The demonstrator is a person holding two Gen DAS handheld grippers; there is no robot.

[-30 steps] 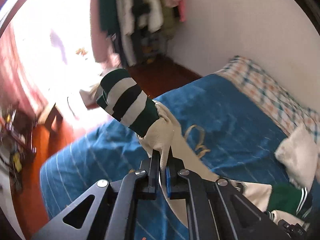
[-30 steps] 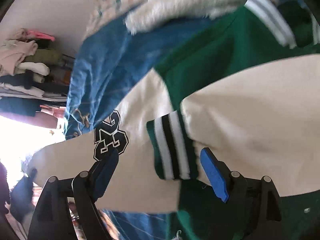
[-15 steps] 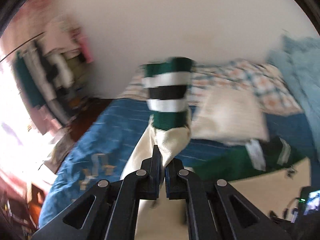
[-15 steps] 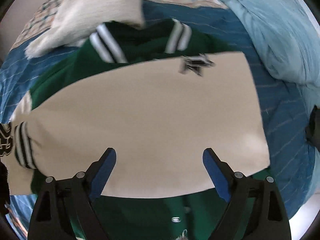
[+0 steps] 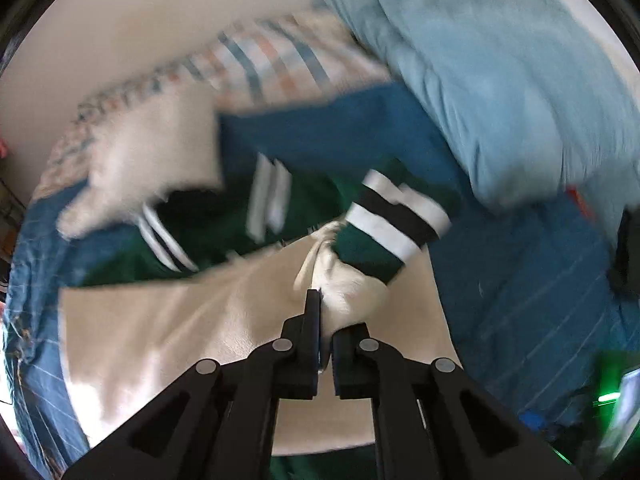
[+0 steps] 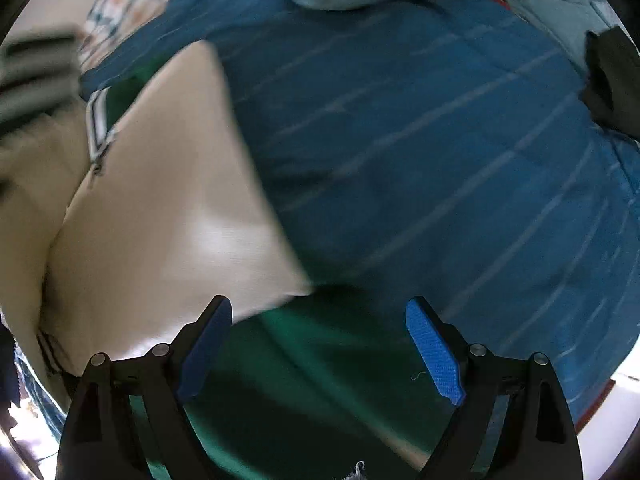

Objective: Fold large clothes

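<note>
left gripper pinching sleeve, right gripper agape

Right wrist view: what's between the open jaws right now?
Nothing is gripped. Below the gap of the right gripper lies the jacket's green body, with its cream sleeve left and blue bedspread right.

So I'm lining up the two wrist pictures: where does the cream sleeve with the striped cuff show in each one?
Left wrist: the cream sleeve runs up from the shut left tool at centre, striped cuff above right.
Right wrist: cream sleeve at the left edge, blurred striped cuff at upper left.
Shared landmark: blue striped bedcover.
</note>
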